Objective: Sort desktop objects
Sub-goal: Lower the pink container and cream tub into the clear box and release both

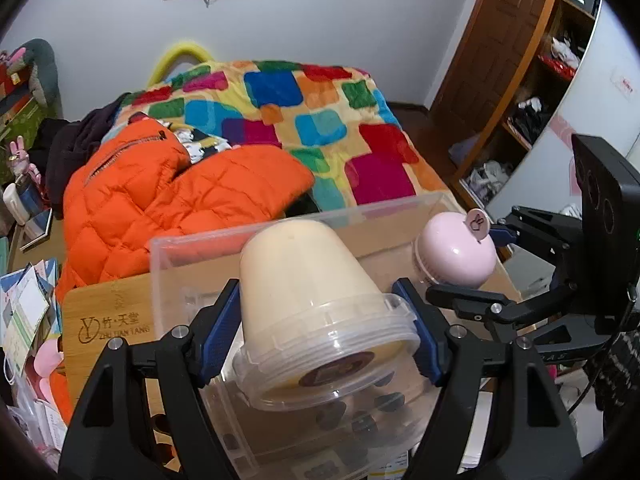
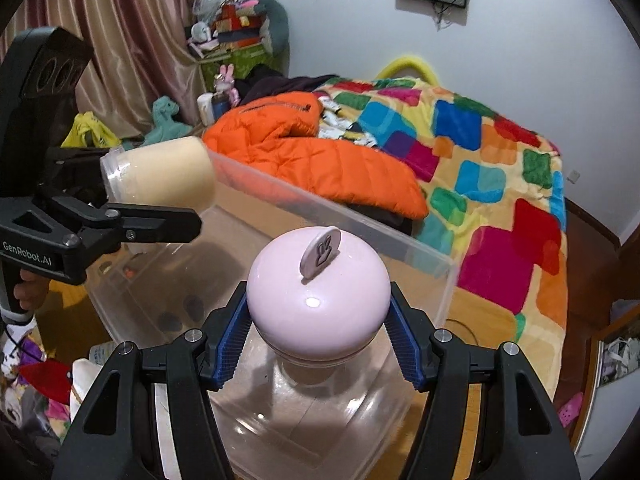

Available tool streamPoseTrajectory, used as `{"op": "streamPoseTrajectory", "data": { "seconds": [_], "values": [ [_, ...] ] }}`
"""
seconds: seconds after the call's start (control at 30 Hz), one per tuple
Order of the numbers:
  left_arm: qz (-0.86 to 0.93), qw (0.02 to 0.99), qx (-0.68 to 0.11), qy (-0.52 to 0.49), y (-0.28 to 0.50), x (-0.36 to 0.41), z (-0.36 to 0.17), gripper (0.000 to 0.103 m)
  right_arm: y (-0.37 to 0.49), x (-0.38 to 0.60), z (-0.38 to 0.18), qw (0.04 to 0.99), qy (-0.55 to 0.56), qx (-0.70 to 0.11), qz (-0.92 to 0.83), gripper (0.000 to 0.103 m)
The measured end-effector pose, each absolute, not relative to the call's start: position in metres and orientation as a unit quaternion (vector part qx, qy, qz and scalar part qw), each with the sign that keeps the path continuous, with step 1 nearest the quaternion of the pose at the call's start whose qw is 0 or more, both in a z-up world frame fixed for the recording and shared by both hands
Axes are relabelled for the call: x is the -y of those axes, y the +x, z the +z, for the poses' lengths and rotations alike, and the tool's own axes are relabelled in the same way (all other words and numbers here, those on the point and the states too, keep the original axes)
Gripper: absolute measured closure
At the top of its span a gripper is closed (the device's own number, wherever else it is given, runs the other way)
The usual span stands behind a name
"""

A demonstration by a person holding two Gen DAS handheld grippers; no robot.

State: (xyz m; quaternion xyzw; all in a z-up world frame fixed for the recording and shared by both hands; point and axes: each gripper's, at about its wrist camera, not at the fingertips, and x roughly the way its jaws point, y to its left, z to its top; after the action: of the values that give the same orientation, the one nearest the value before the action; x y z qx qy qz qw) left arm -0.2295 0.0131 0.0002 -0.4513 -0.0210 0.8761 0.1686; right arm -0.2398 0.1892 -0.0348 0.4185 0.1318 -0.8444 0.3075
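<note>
My left gripper (image 1: 320, 332) is shut on a cream-coloured plastic cup (image 1: 316, 300) with a clear lid, tipped on its side, lid end toward the camera. It hangs over a clear plastic bin (image 1: 188, 264). My right gripper (image 2: 318, 336) is shut on a round pink gadget (image 2: 318, 304) with a small bunny tab on top. It too is above the clear bin (image 2: 420, 248). In the left wrist view the pink gadget (image 1: 456, 252) shows at the right with the right gripper behind it. In the right wrist view the cup (image 2: 160, 176) shows at the left.
The bin stands on a bamboo desk top (image 1: 104, 320). Dark round pieces (image 1: 360, 420) lie on the bin's floor. Behind is a bed with an orange jacket (image 1: 168, 200) and a patchwork blanket (image 1: 320, 112). Papers and clutter (image 1: 24, 312) crowd the left; shelves (image 1: 540, 100) stand right.
</note>
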Motion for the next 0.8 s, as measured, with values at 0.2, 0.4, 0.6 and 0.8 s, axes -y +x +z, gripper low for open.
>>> {"op": "streamPoseTrajectory", "data": {
  "seconds": [0.2,0.4,0.6,0.8],
  "values": [
    [0.866,0.17,-0.001,-0.47,-0.233,-0.02,-0.01,0.029,-0.24,-0.175,-0.045,0.31,0.433,-0.169,-0.829,0.043],
    [0.859,0.162,-0.023,-0.484,-0.234,-0.026,-0.019,0.029,-0.241,-0.168,-0.053,0.307,0.447,-0.19,-0.818,0.043],
    [0.853,0.164,-0.049,-0.493,-0.233,-0.032,-0.022,0.029,-0.248,-0.163,-0.059,0.303,0.469,-0.191,-0.807,0.043],
    [0.846,0.163,-0.095,-0.499,-0.228,-0.042,-0.028,0.034,-0.253,-0.159,-0.064,0.3,0.486,-0.203,-0.795,0.043]
  ]
}}
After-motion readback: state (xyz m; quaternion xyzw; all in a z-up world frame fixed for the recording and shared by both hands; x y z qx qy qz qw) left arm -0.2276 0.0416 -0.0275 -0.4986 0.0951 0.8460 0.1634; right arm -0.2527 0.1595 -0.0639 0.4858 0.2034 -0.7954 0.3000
